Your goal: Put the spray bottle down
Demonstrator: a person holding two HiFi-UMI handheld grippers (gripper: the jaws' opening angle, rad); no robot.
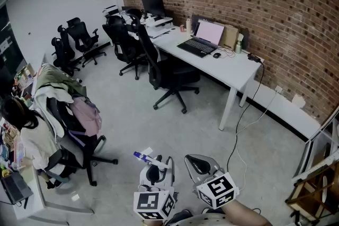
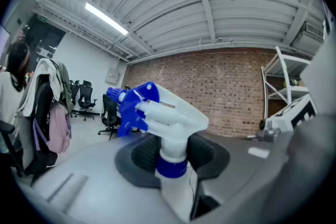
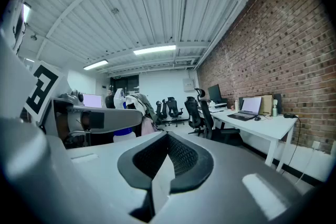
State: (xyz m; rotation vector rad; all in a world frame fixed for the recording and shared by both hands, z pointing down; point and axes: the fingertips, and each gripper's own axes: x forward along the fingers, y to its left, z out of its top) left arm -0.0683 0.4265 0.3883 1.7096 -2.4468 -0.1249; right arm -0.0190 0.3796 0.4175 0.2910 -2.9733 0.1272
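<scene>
Evidently, the put-down step had not yet been completed: the spray bottle was off any surface, carried above the floor at the lower edge of the head view.

**Grip state**
- The left hand-held gripper was clamped on the bottle. Its two dark pads pressed on either side of the white neck, just above the blue collar.
- The right hand-held gripper was just beside it, jaws brought together with nothing between them.

**Orientation of the bottle**
- The long axis ran roughly upright, with the trigger head on top and the body dropping out of frame below the pads.
- The blue nozzle pointed to the left in both the head view and the left gripper view, away from the brick wall.

**Requirement for the next move**
- The white worktop along the brick wall lay well apart from the bottle, so a carry to a support was judged necessary before release.
- The bottle would then need lowering with its axis kept upright until its base, not visible at this moment, met the surface. Only then should the pads part.
</scene>
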